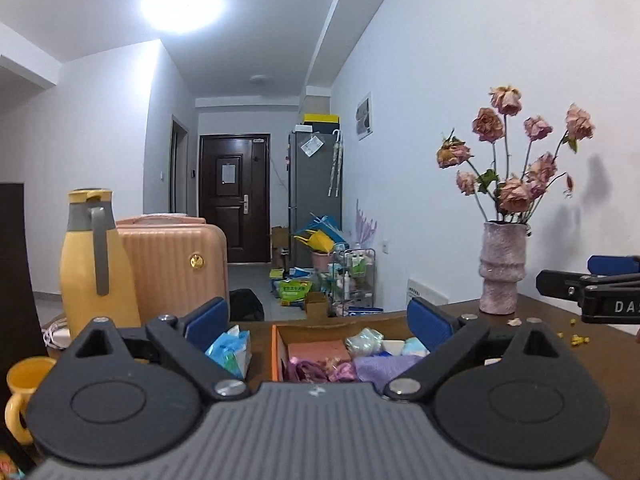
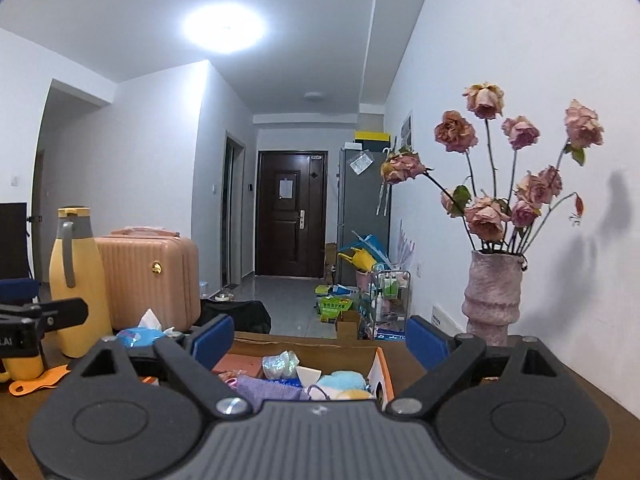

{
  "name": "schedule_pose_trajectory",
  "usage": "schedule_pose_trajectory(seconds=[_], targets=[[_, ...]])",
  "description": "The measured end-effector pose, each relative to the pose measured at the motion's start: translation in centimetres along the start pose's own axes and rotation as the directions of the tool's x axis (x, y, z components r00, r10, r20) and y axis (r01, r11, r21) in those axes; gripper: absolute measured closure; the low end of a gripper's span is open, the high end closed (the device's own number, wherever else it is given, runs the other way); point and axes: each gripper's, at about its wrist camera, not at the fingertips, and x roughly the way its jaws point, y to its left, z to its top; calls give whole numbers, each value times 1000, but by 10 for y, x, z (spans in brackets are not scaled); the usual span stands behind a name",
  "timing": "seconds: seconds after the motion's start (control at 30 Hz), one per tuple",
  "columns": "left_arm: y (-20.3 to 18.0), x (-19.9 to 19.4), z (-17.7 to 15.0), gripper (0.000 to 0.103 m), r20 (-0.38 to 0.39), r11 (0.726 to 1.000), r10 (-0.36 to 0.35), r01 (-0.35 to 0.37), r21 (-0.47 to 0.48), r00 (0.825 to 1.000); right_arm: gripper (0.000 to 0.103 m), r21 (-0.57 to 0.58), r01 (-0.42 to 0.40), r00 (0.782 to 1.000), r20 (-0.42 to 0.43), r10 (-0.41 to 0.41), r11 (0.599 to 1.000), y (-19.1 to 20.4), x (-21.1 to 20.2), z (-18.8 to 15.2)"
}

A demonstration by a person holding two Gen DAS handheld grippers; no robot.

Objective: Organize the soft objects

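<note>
An open cardboard box [image 1: 280, 336] stands on the brown table, filled with soft things: a purple cloth [image 1: 380, 366], a pink pad [image 1: 316, 350], a crinkly clear bag [image 1: 364, 338]. In the right wrist view the box [image 2: 380, 372] also holds a light blue and yellow plush [image 2: 344, 384] and the purple cloth [image 2: 268, 388]. My left gripper [image 1: 318, 316] is open and empty, hovering before the box. My right gripper [image 2: 318, 336] is open and empty above the box's near side. A blue tissue pack [image 1: 230, 350] lies left of the box.
A yellow thermos jug [image 1: 92, 264] and a pink suitcase [image 1: 176, 264] stand at the left. A yellow mug [image 1: 22, 392] sits near the left edge. A pink vase of dried roses [image 1: 502, 268] stands at the right by the wall. An orange flat piece [image 2: 36, 384] lies on the table.
</note>
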Motion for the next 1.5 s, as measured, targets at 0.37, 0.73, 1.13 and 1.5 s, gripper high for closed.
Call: schedule_pose_trajectory(seconds=[0.37,0.73,1.13,1.5], targets=[[10,-139,-52,0,2,999,38,-38,23,999,3,-8,4,997,75,-4,1000,22,-149,-48],[20,-287,-105,0,-11,994,46,-45,102,999,0,75,-63,998,-26,65,995,51,-295,-116],[23,-280,-100,0,-54,998,37,-34,47,998,0,92,-7,999,-34,10,996,41,-289,-117],[25,-278,-98,0,-46,997,56,-53,50,997,0,89,-31,999,-29,33,996,47,-287,-119]])
